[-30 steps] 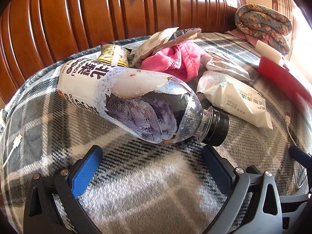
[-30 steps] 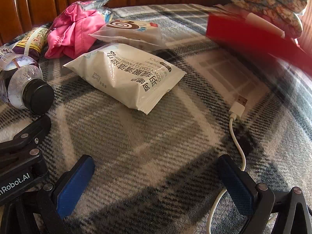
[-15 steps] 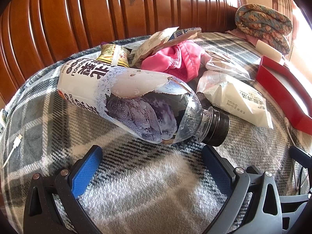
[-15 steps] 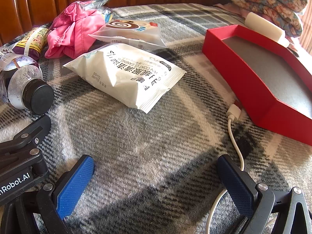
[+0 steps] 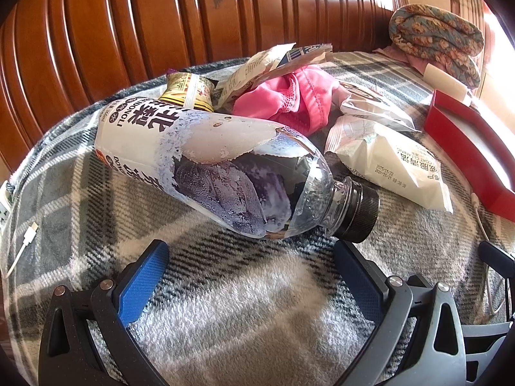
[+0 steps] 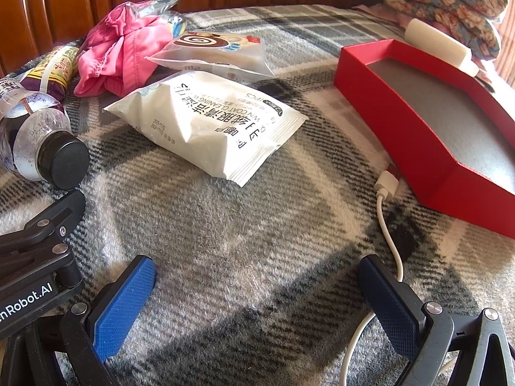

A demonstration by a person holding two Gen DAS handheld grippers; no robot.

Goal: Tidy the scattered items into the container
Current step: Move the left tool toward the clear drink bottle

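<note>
L tool (image 5: 249,273) spread wide, nothing between its blue pads, low over the plaid blanket (image 5: 225,315) on the bed. Bottle (image 5: 225,173) lies on its side just ahead of the L tool, black cap twd its right finger, not touching either finger. Behind the bottle: brown snack packet (image 5: 188,91), pink cloth (image 5: 289,99), torn wrappers. White wipes pack (image 5: 392,167) ahead-right of the L tool, near the cap.

R tool (image 6: 257,292) also spread, empty, over bare blanket. Wipes pack (image 6: 209,125) straight ahead of it; swirl-cake packet (image 6: 215,51) just beyond, edges overlapping. Red container (image 6: 402,128) ahead-right of the R tool, nothing inside it. White USB cable (image 6: 386,212) runs past the R tool's right finger, plug touching container's near wall. Cream tube (image 6: 437,45) rests at container's far rim. Wooden headboard (image 5: 161,16) behind everything.
</note>
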